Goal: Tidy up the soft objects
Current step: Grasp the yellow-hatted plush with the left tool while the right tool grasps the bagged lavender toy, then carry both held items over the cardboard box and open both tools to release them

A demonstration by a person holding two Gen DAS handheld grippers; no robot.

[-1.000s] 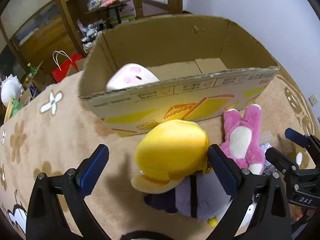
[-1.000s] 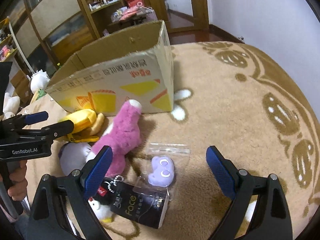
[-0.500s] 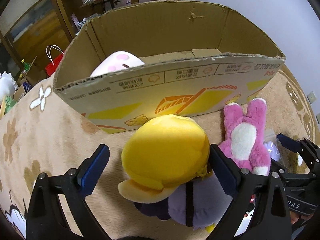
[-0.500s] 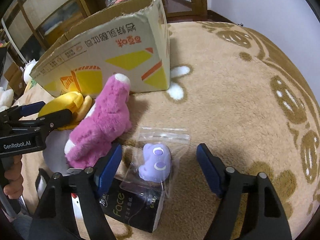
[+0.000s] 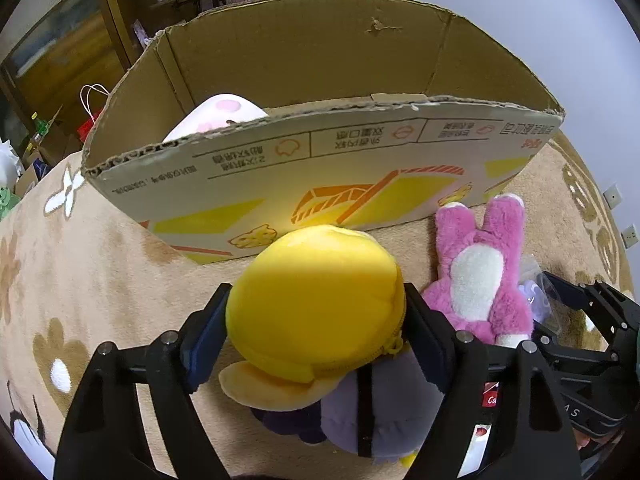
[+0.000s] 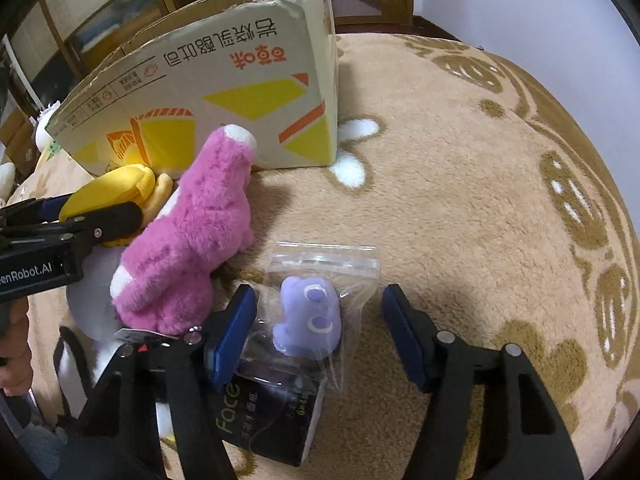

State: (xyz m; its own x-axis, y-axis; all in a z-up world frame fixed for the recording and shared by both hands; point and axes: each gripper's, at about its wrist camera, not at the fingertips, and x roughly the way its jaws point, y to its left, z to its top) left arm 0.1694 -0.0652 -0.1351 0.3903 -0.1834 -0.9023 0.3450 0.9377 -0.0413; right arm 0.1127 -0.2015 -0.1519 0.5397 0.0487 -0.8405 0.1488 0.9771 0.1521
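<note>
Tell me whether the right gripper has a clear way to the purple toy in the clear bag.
Probably yes. The right gripper is open, with the bagged purple toy lying between its fingers and nothing over it. The pink plush lies just beside the left finger, apparently clear.

The black body of the left tool carries white lettering — "enRobot.AI", its start cut off at the frame edge. A black packet under the bagged purple toy reads "Face". The cardboard box bears upside-down Chinese print in black and orange. The right tool's body shows only an "S"; the rest is hidden.
</note>
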